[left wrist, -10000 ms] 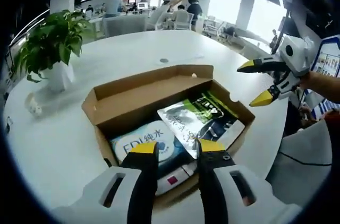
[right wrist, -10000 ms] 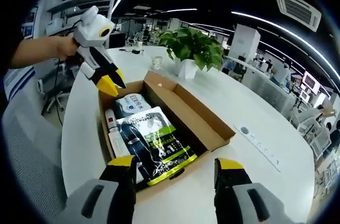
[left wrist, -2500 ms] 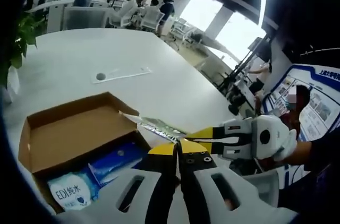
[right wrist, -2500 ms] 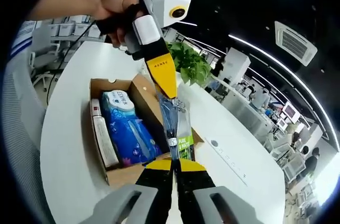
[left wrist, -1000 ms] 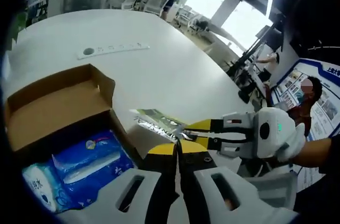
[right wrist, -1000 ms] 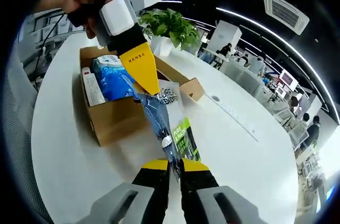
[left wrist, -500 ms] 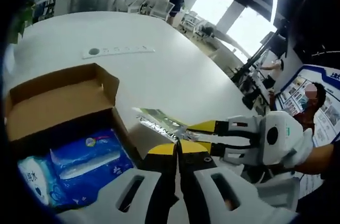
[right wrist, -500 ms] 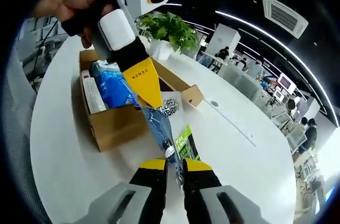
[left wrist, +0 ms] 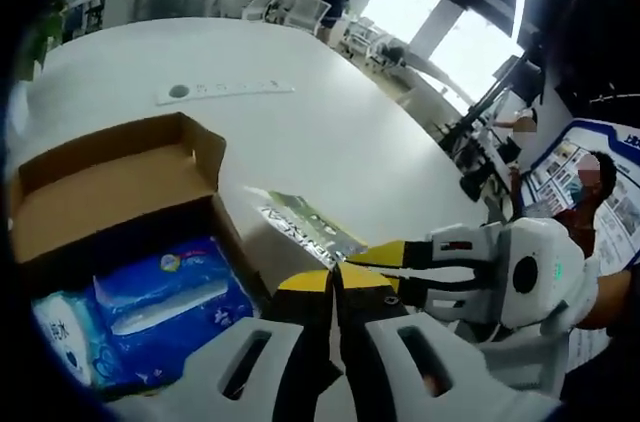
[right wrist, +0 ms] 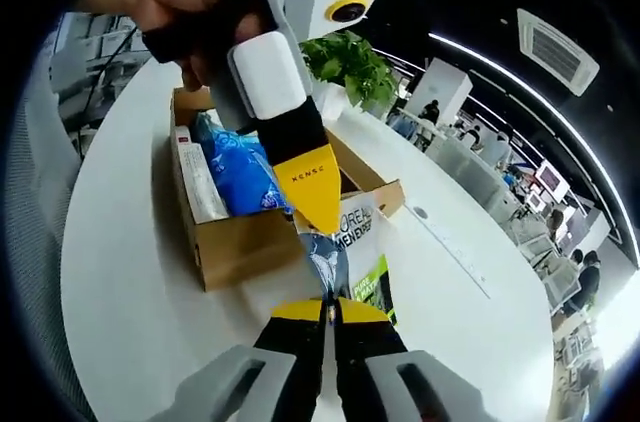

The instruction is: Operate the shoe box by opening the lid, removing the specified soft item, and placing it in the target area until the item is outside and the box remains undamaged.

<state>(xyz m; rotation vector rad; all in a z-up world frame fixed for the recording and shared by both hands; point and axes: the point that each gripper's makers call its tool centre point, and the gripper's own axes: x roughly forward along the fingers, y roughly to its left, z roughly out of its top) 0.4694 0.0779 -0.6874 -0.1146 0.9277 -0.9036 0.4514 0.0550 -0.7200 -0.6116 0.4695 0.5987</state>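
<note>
**Sachet held over the table beside the open box**

Box first, at the left of the left gripper view: we see the open brown cardboard shoe box (left wrist: 110,192), its flap raised along the far edge and its near corner just beside our tool. Inside it lie a blue plastic pack of wipes (left wrist: 165,302) and, further left, a round white and blue pack (left wrist: 60,337). Right of the box, the round white table (left wrist: 300,112) runs bare to its far rim, broken only by a flat white power strip (left wrist: 225,92); that side offers plenty of room.

The flat green and silver foil sachet (left wrist: 305,227) is out of the box, hanging over the bare tabletop just right of the box's corner. Our left gripper (left wrist: 335,282) has its yellow-tipped jaws pressed together on the sachet's near edge. The right gripper (left wrist: 375,262) comes in from the right, its jaws closed on the same end.

In the right gripper view, the box (right wrist: 235,232) sits left with the blue pack (right wrist: 240,177) inside. The left gripper (right wrist: 322,224) reaches down from above and pinches the sachet (right wrist: 350,262) at its top, while the right gripper (right wrist: 329,312) clamps its lower edge. A green potted plant (right wrist: 350,62) stands beyond the box.
</note>
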